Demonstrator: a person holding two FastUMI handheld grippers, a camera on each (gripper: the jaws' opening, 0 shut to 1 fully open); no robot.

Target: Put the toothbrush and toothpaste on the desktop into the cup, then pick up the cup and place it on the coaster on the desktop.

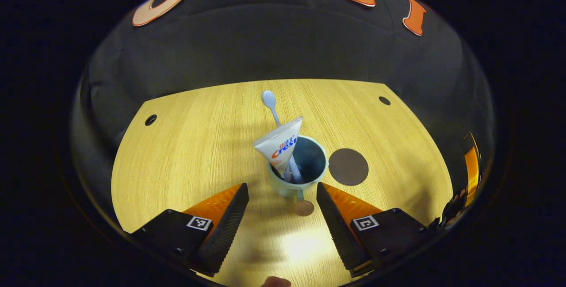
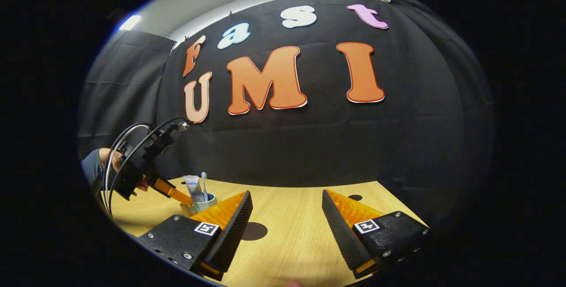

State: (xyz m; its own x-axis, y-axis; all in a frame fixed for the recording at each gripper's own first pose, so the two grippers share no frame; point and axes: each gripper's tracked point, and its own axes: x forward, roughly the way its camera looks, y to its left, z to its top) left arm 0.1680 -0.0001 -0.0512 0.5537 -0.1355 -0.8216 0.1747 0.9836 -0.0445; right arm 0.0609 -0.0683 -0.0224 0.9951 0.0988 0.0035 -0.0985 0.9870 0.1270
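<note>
The cup (image 1: 298, 170) stands upright on the desktop (image 1: 194, 145), with the round dark coaster (image 1: 348, 166) lying flat just beside it and apart from its base. Inside the cup, the toothpaste (image 1: 279, 143) tube stands cap-down with its flat crimped end well above the rim, and the toothbrush (image 1: 276, 116) leans beside it with its head uppermost; both are loose and free to shift. The left gripper (image 1: 283, 194) is released, its jaws spread either side of the cup's near wall and not pressing on it. The right gripper (image 2: 286, 202) is likewise spread and grasps nothing, held well apart over bare desktop. The cup appears rigid, light and smooth-walled, probably plastic or ceramic, though the material cannot be confirmed. A hold across the wall below the rim seems soundest. Tall contents raise the balance point, so tilting risks tipping them out. A small brown disc (image 1: 304, 208) lies at the cup's foot.
</note>
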